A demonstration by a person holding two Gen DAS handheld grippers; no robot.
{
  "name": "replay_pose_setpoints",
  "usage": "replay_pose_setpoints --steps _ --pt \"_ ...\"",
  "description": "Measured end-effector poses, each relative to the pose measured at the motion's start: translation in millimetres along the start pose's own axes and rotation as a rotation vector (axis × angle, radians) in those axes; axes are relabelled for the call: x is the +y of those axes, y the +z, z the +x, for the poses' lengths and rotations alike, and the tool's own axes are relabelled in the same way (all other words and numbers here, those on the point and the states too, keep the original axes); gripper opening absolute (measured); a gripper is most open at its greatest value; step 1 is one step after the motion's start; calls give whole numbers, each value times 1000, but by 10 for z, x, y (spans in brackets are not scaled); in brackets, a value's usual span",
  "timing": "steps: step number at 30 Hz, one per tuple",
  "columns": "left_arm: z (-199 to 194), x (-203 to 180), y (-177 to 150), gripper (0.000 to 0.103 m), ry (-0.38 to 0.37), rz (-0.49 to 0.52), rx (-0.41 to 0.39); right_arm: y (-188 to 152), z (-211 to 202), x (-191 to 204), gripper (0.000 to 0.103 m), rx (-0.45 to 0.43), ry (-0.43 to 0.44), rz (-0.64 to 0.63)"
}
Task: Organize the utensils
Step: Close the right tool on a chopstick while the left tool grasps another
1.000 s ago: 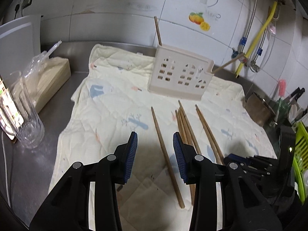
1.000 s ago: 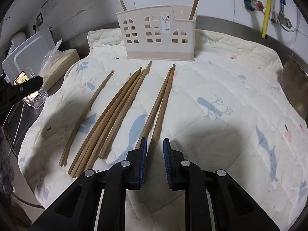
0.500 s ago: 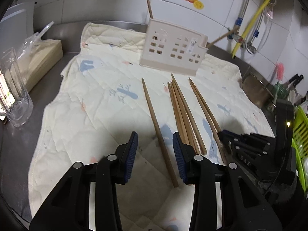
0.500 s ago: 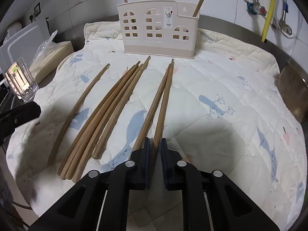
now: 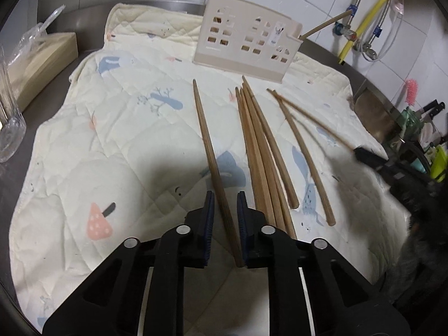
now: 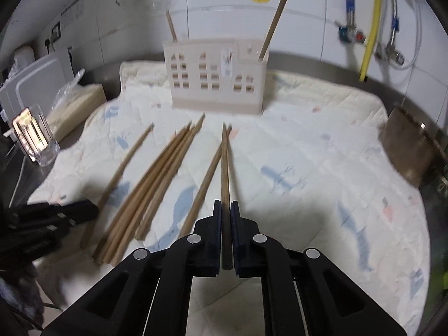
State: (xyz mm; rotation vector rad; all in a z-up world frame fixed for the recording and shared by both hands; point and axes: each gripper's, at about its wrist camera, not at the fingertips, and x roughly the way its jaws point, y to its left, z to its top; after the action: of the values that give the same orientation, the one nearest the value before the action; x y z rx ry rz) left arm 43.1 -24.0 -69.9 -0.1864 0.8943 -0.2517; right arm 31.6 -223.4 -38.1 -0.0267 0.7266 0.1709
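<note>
Several wooden chopsticks lie on a cream quilted cloth [image 5: 126,128] in front of a beige slotted utensil holder [image 5: 246,47], which has two chopsticks standing in it. My left gripper [image 5: 225,198] straddles the leftmost single chopstick [image 5: 208,145]; its jaws are narrowed around it with small gaps still showing. My right gripper [image 6: 226,205] is shut on one chopstick [image 6: 224,162] and holds it lifted, pointing at the holder [image 6: 215,84]. Its former partner [image 6: 205,180] lies just to the left. A bundle of several chopsticks [image 6: 156,179] lies further left.
A clear glass [image 6: 33,137] and a beige box with a plastic bag [image 5: 39,56] stand left of the cloth. A brown metal piece [image 6: 408,151] sits at the right edge. Pipes and a yellow hose [image 6: 369,28] run along the tiled wall.
My right gripper closed on a chopstick and raised it off the cloth. My left gripper moved forward over the leftmost chopstick and its jaws narrowed around it.
</note>
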Motion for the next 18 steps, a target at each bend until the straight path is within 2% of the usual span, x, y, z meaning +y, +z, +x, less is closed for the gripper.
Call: replay_pose_setpoints --steps 10,15,18 --pt "81 -62 26 8 72 16 1 371 -452 -40 7 -148 13 -25" --pt "-24 -62 82 5 63 28 -18 528 -517 -68 7 -166 31 -40" --pt "-193 -70 183 5 60 46 -57 656 -522 -108 7 -164 52 -46"
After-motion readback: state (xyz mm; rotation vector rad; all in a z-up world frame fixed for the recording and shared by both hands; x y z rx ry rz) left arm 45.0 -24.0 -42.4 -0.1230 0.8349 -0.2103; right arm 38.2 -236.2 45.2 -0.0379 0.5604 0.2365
